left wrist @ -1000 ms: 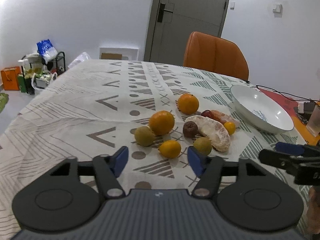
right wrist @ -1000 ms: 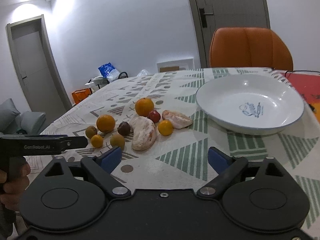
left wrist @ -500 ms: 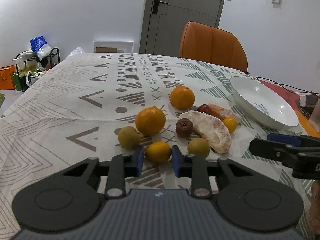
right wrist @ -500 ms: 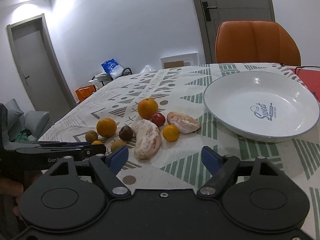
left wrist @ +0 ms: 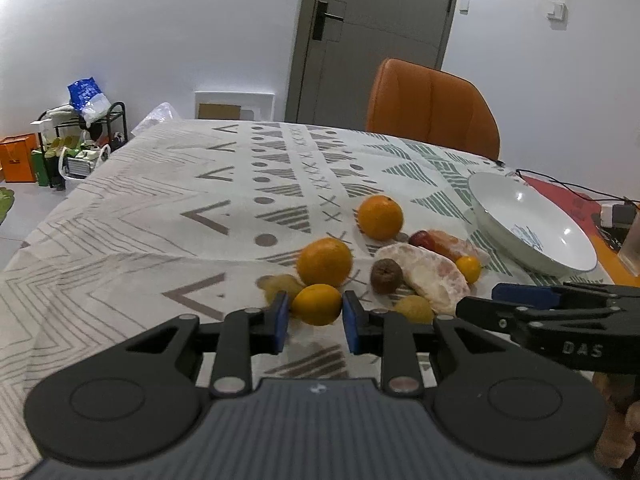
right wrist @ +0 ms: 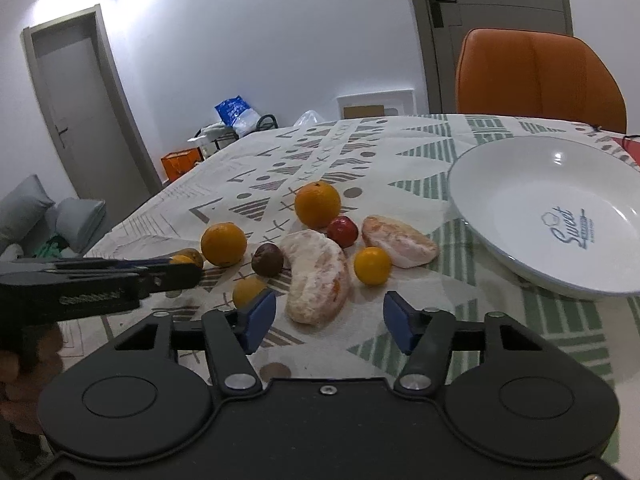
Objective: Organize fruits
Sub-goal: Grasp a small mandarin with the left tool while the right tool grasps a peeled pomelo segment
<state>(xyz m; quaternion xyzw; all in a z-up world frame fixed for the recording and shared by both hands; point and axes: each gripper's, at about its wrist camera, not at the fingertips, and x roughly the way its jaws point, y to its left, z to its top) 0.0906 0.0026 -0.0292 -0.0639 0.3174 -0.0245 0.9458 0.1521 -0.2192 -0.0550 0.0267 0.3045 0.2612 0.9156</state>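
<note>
My left gripper is shut on a small yellow-orange citrus, its blue pads on both sides. Behind it lie an orange, a second orange, a greenish fruit, a brown fruit and peeled pomelo pieces. My right gripper is open and empty, just in front of the large pomelo piece. The white plate stands to the right and holds no fruit. The left gripper also shows in the right wrist view.
An orange chair stands at the table's far side. A small kumquat, a red fruit and a yellow-green fruit lie among the pile. Cables and a red mat lie past the plate.
My left gripper moved forward and closed on the small citrus. My right gripper moved closer to the pomelo piece and stayed open.
</note>
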